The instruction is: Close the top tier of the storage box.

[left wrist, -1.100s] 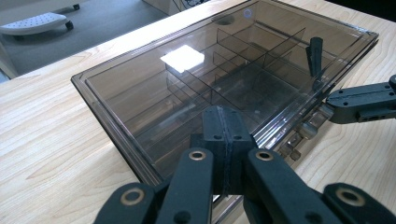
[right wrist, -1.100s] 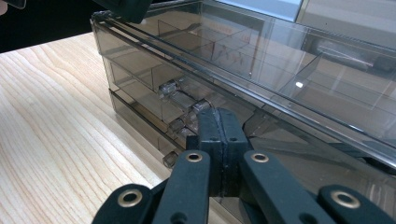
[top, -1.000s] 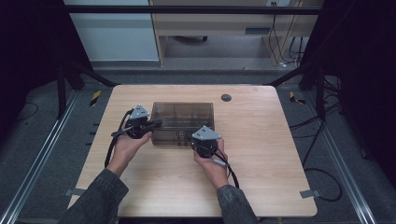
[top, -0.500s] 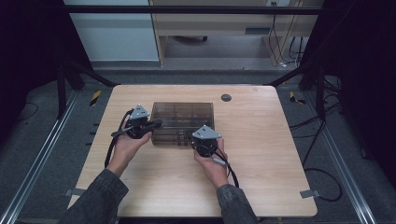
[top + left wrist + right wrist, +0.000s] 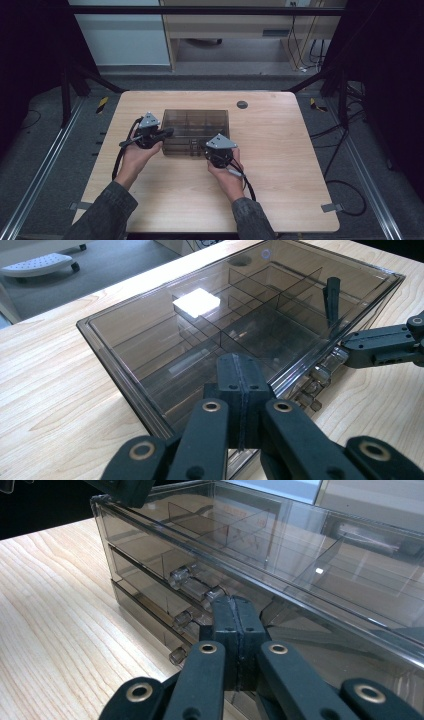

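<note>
Dark curtains and a grey floor surround a light wooden table (image 5: 280,180), whose grain runs side to side in the high view. Near its far edge sits a small dark round grommet (image 5: 242,104).

Left of the table's middle stands a smoked, see-through plastic drawer box (image 5: 196,131). Its long axis runs across the table, parallel to the near edge, and its drawer fronts face the person. Through the clear top, dividers split the inside into compartments. Small clear drawer handles (image 5: 192,587) line the front face in stacked rows, visible in the right gripper view, which shows three drawer levels one above another.

Two sleeved forearms enter from the bottom of the high view. The left gripper (image 5: 167,132) lies over the box's left end, pointing rightward across its top; in its own view the two black jaws are pressed flat together with nothing between them, the tips resting at the lid's corner edge. The right gripper (image 5: 206,146) is at the box's front right, pointing at the drawer fronts; its jaws are likewise closed tight on themselves, tips just at the handles, whether touching I cannot tell.
</note>
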### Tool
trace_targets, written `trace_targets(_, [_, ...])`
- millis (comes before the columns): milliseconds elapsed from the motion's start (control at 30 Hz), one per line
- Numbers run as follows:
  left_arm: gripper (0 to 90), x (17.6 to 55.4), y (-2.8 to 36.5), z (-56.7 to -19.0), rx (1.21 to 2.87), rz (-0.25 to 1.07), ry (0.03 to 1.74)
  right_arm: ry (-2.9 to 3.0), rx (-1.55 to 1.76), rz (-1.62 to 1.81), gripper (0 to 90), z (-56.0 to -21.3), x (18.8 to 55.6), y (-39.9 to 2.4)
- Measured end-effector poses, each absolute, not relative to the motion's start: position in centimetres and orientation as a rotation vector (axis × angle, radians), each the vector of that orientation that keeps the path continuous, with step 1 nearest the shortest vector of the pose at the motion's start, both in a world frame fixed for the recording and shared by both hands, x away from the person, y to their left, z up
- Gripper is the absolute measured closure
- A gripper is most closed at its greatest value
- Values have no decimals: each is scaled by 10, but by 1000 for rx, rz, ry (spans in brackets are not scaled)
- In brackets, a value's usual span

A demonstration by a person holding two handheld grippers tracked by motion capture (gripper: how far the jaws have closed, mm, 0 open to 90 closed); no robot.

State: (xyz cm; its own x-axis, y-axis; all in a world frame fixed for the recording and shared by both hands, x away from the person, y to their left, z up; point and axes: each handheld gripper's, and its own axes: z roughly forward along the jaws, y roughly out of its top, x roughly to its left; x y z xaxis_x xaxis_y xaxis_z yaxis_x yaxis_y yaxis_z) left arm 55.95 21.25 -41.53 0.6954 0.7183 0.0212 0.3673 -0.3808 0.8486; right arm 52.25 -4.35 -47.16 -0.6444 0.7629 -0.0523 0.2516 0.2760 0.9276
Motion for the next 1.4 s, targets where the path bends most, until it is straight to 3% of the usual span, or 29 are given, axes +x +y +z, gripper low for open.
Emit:
trace_targets(700, [896,551,212,-414,1997,523,829,2046,885,1359,900,-464,511,-52])
trace_targets(1400, [896,500,232,-398,1928,547,770,2011,905,1413,900,-445,489,-90])
